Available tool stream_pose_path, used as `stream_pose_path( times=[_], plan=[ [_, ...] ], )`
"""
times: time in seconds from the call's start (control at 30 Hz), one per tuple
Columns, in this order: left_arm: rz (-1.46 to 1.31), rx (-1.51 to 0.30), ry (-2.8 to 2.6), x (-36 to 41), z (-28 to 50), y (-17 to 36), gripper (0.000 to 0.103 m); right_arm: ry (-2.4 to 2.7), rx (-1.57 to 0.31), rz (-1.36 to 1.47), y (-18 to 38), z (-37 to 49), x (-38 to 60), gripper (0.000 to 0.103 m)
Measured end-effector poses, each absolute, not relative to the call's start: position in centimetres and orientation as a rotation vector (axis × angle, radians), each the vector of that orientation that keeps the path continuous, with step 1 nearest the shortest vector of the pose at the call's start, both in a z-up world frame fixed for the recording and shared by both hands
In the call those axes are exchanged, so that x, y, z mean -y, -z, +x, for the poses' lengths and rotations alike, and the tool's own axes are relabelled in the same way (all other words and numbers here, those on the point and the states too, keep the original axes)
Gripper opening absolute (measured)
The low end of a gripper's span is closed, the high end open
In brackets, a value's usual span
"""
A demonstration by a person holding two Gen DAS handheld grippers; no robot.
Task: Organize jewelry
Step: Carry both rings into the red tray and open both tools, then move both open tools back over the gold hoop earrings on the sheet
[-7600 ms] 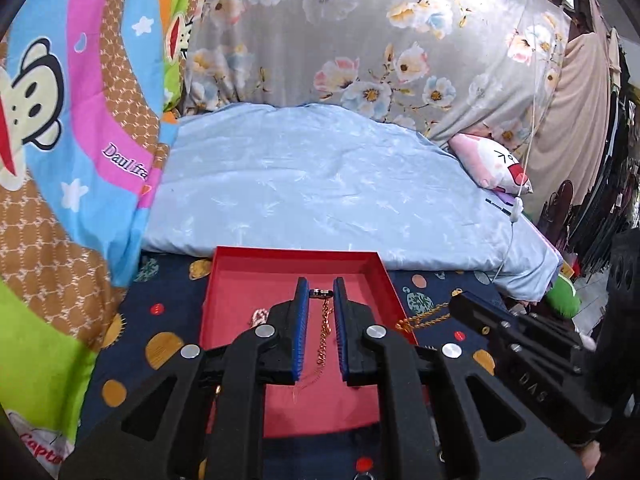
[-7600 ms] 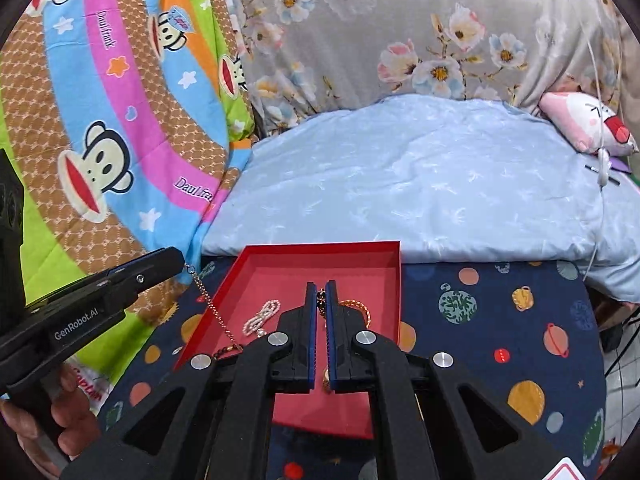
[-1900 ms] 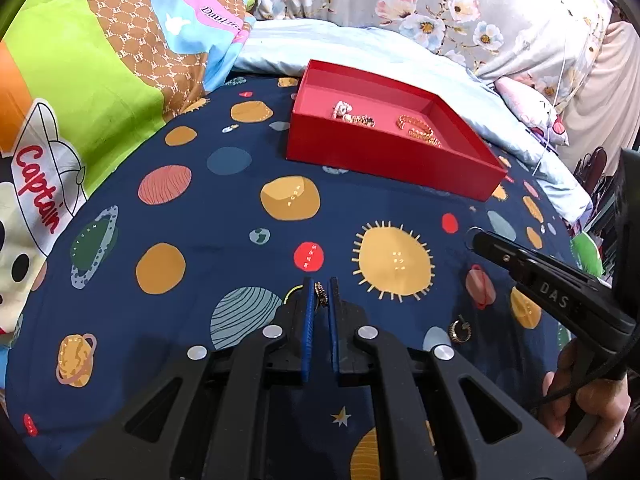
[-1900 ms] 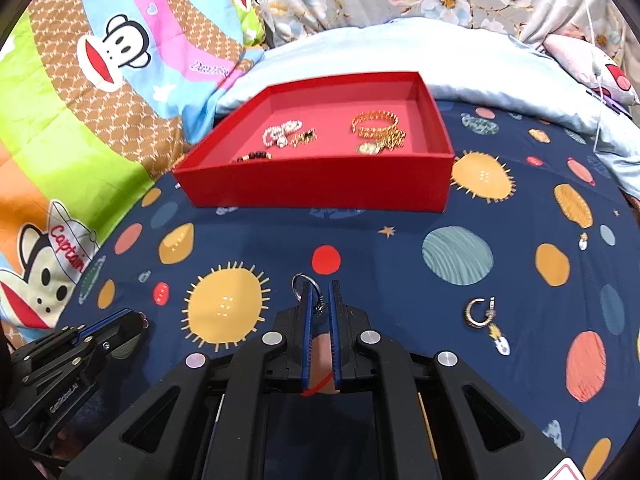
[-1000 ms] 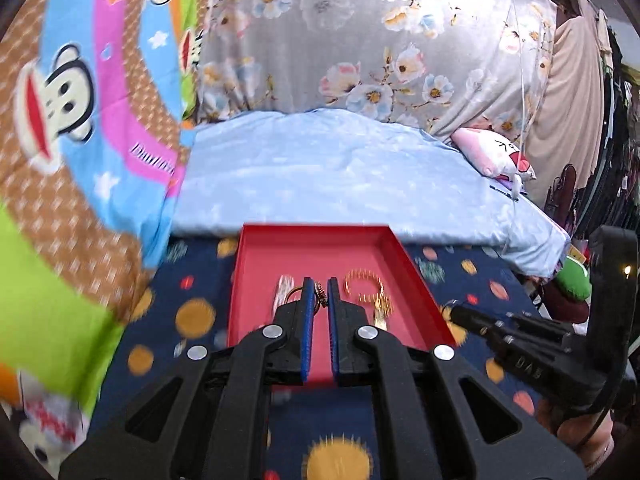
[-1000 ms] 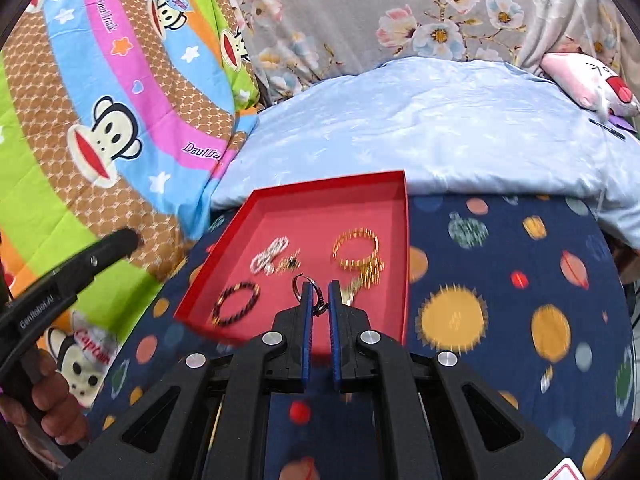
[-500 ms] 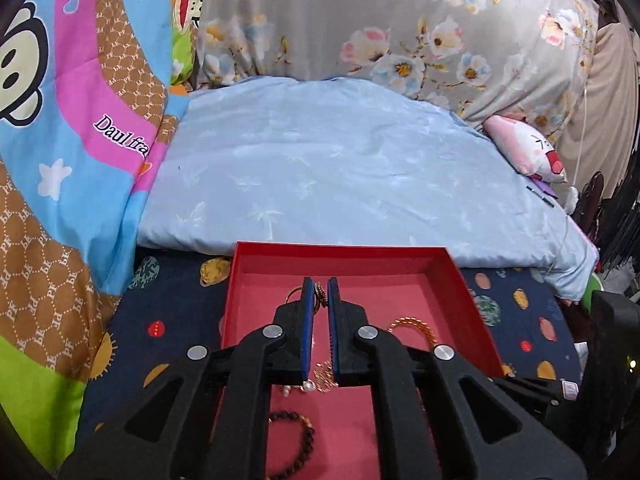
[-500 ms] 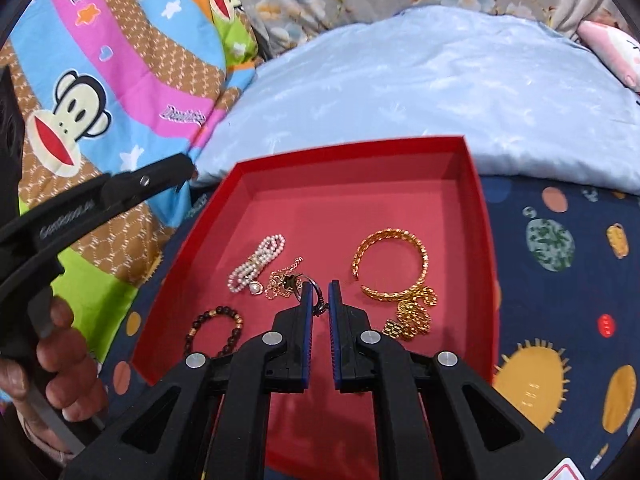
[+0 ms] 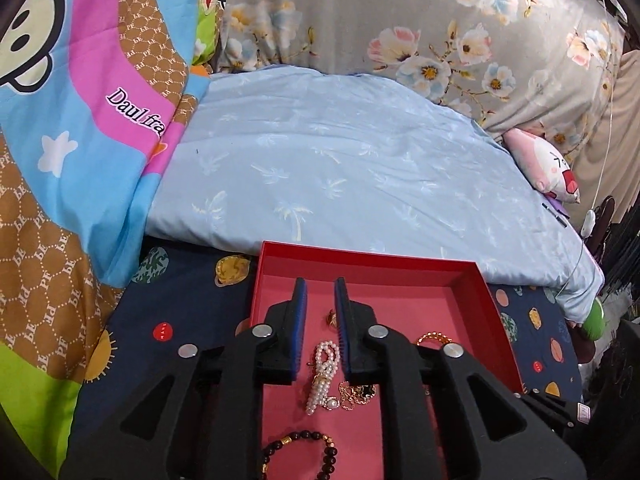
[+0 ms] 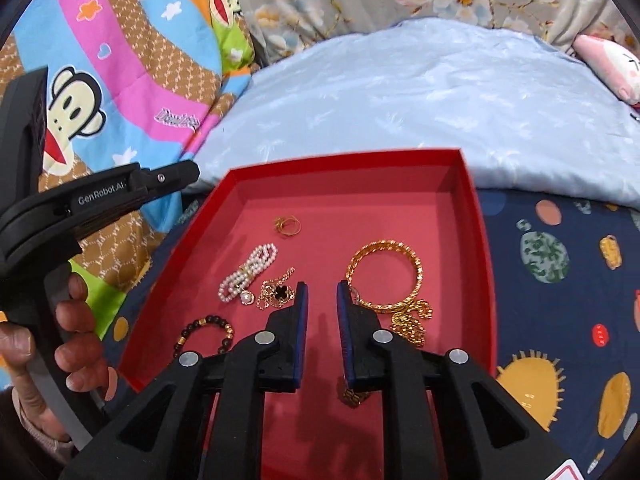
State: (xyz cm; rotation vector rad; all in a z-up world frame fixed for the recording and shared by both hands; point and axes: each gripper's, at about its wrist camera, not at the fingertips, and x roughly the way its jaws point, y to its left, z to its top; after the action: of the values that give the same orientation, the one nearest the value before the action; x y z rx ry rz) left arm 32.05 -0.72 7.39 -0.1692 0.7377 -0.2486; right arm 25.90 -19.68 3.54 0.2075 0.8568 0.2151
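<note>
Bed, planet-print sheet (image 10: 560, 320): carries everything; pale blue pillow (image 9: 340, 168) at the far side, cartoon quilt (image 9: 60, 140) on the left

Red tray (image 10: 478, 264): open, shallow, on the sheet just near of the pillow; all jewelry in sight lies inside it

Left tongs (image 9: 319, 294): over the tray's far left part, jaws narrowly apart and just opened, pads pressing on nothing. Small gold ring (image 9: 331, 317) on the tray floor below the gap, loose, hard against the right pad as seen

Right tongs (image 10: 322, 294): over the tray's middle, jaws likewise just parted to a narrow gap, nothing between them

Gold bangle (image 10: 384, 272): right of the right tongs, its near rim just beside the right jaw; gold chain (image 10: 412, 320) heaped against it on the near side

Pearl strand (image 10: 248, 266): left of the right tongs, folded; clover pendant (image 10: 280, 292) just beside the left jaw

Dark bead bracelet (image 10: 204, 334): near left corner of the tray

Small gold piece (image 10: 352, 396): tray floor under the right tongs, near side; partly hidden, kind uncertain

Step in hand, as judged: release of two small pieces into the tray. Next calls for lifting both tongs clear without dragging the bangle or pendant, then seeking further loose pieces on the sheet; none shows here
</note>
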Motion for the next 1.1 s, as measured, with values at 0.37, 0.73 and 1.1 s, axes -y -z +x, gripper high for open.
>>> stream_pose_path(
  times=[0.37, 0.73, 1.1],
  plan=[
    [-0.124, -0.702, 0.268, 0.5, 23.8, -8.6, 0.032, -0.189, -0.774, 0.229, -5.9, 17.6, 21.6, 0.021],
    [-0.154, -0.79, 0.267, -0.9, 12.9, -5.1, 0.033, -0.165, -0.816, 0.258, -4.7, 5.8, 23.3, 0.021],
    [-0.122, -0.864, 0.257, 0.3, 5.0, -1.8, 0.051, -0.091, -0.891, 0.277, -1.0, -1.2, 24.4, 0.029]
  ],
)
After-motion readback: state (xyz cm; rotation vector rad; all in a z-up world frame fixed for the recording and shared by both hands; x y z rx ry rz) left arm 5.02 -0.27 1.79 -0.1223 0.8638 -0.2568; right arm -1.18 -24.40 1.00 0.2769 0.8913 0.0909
